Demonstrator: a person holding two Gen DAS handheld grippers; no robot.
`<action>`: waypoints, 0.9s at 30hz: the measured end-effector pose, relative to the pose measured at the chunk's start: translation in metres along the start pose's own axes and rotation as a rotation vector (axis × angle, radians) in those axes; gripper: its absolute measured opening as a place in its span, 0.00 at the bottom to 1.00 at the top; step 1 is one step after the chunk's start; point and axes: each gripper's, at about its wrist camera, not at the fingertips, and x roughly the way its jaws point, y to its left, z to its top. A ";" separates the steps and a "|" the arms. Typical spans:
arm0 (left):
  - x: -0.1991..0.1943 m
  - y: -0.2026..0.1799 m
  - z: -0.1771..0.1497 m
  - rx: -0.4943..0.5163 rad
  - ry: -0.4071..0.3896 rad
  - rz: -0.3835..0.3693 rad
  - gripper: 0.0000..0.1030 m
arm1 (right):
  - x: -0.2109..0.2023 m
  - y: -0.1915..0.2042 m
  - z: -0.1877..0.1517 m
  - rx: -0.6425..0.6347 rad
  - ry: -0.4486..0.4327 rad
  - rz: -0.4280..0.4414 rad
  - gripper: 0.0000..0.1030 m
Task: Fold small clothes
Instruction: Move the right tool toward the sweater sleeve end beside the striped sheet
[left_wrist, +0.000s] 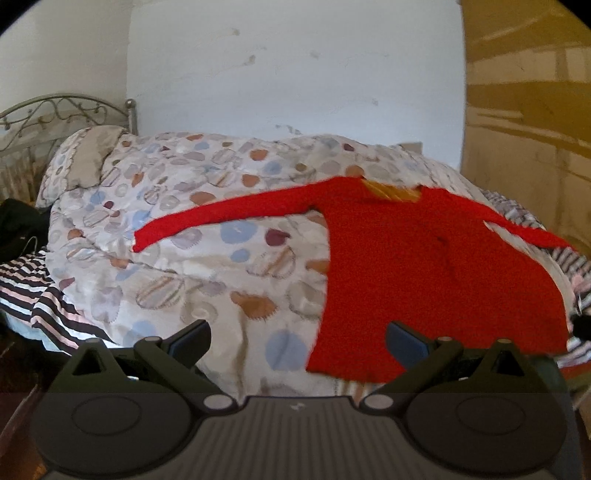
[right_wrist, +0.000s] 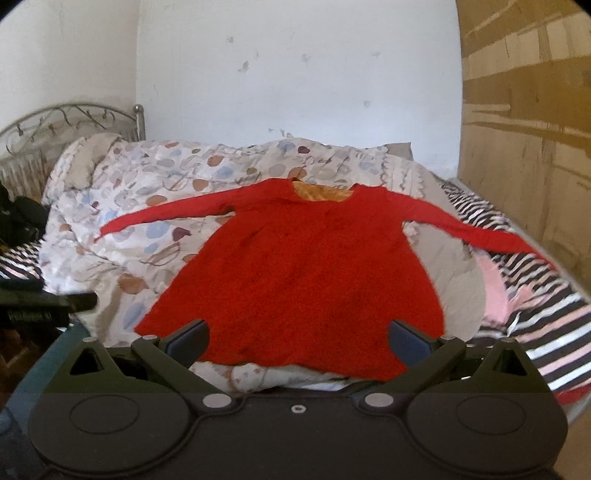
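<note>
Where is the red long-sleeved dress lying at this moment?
The red long-sleeved dress lies spread flat, sleeves out, on the spotted duvet, centred in the right wrist view, with the black, white and pink striped cloth to its right.

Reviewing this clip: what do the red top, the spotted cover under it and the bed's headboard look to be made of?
Red top: soft matte fabric, probably a knit; it drapes limply, though blur hides any weave. Its neckline shows an orange inner layer. Spotted cover: puffy printed textile, likely a cotton-like quilt, going by its wrinkles and padded folds. Headboard: metal, judging by its thin scrolled bars and dull silvery sheen.
</note>
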 end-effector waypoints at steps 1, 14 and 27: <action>0.002 0.002 0.003 -0.008 -0.007 0.007 1.00 | 0.001 -0.001 0.003 -0.011 -0.003 -0.001 1.00; 0.061 -0.003 0.064 -0.008 -0.030 0.048 1.00 | 0.033 -0.021 0.032 -0.017 -0.050 -0.031 1.00; 0.151 -0.039 0.122 0.028 -0.061 0.036 1.00 | 0.112 -0.078 0.063 0.015 -0.039 -0.115 1.00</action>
